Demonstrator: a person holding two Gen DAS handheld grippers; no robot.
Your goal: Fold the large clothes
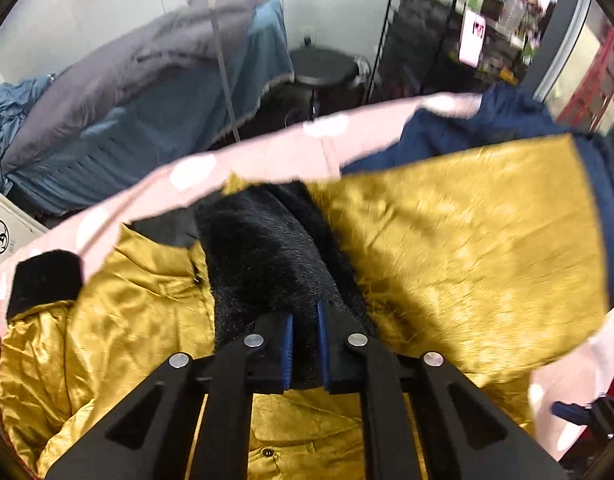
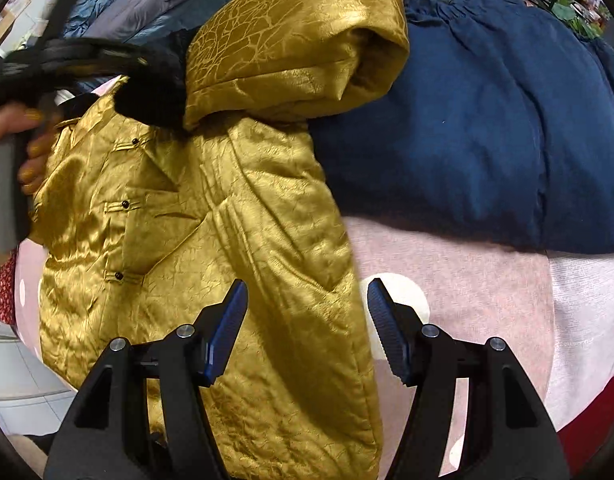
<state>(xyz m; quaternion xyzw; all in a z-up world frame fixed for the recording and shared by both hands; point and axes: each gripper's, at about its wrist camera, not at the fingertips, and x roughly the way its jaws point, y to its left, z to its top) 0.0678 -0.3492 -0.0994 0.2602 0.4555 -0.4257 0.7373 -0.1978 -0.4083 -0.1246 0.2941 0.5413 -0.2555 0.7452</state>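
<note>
Left gripper (image 1: 305, 326) pinching black fur cuff (image 1: 267, 248) of gold jacket (image 2: 211, 216); right gripper (image 2: 307, 320) spread above jacket.

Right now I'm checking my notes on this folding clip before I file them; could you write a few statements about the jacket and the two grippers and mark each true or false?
1. The left gripper is clamped on the black furry cuff of the shiny gold satin jacket. True.
2. The right gripper is shut on the jacket's hem. False: its jaws stand open, holding nothing, with gold fabric lying below them.
3. A dark blue garment lies beside the gold jacket. True.
4. The clothes rest on a bare wooden table. False: they lie on a pink cloth with white dots.
5. The jacket front has small black buttons. True.
</note>
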